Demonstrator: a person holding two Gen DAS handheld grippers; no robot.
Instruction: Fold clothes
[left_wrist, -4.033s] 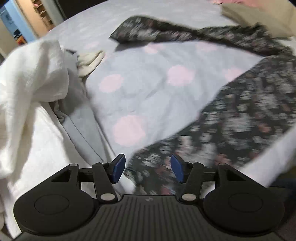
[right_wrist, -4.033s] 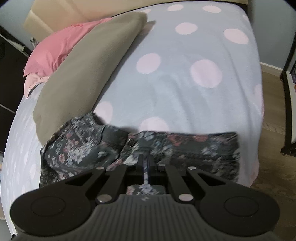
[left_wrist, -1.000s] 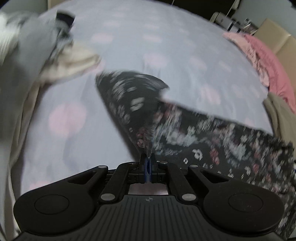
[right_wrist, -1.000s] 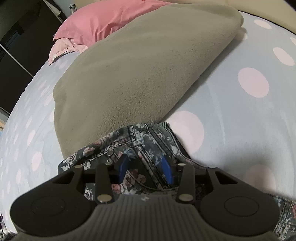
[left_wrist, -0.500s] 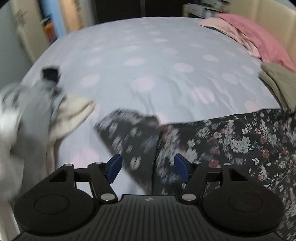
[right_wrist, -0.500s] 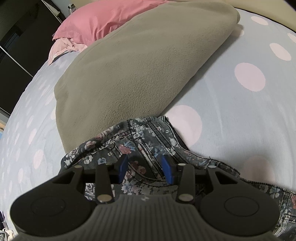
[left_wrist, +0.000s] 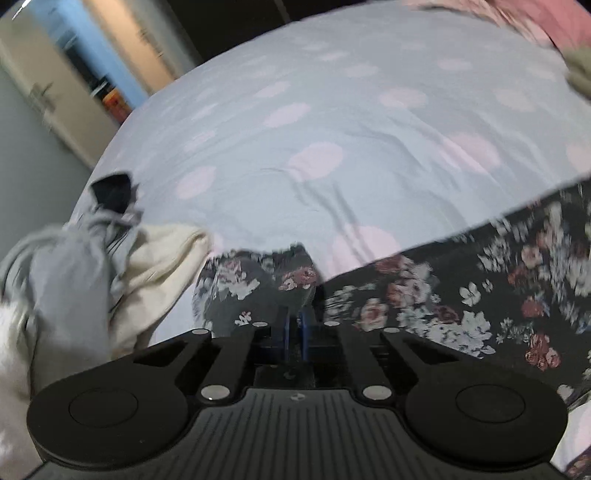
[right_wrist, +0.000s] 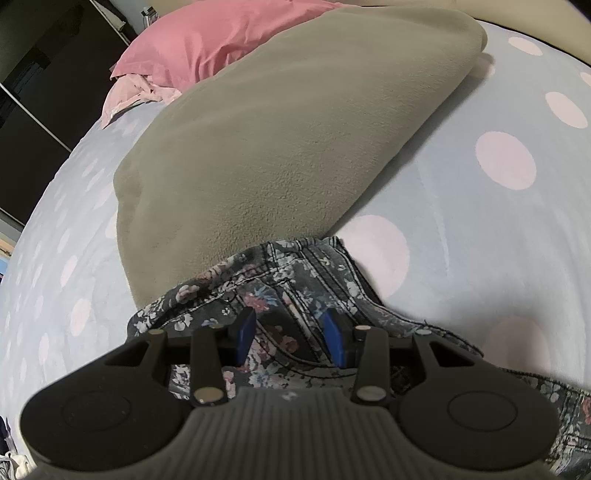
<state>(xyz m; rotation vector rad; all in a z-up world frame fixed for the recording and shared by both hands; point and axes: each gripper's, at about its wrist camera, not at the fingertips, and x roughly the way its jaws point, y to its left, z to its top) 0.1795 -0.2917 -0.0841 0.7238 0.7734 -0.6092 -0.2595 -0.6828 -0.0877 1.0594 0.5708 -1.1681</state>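
Dark floral trousers (left_wrist: 443, 295) lie across the pale blue, pink-dotted bed sheet (left_wrist: 332, 129). In the left wrist view one leg end (left_wrist: 258, 280) bunches right at the tips of my left gripper (left_wrist: 294, 326). Its blue pads are shut, with the floral cloth pinched between them. In the right wrist view the trousers' waistband (right_wrist: 295, 280) with its stitched seams lies under my right gripper (right_wrist: 290, 334). That gripper stands partly open, the cloth below and between its blue pads (right_wrist: 334, 338), which do not press on it.
A folded olive blanket (right_wrist: 295, 129) and a pink pillow (right_wrist: 207, 40) lie just beyond the waistband. A pile of grey and cream clothes (left_wrist: 110, 266) sits left of the leg end. A door and dark furniture stand past the bed's far edge.
My left gripper stood open over the leg end half a second ago and has shut on it; its view has shifted and rolled. The right gripper has not moved.
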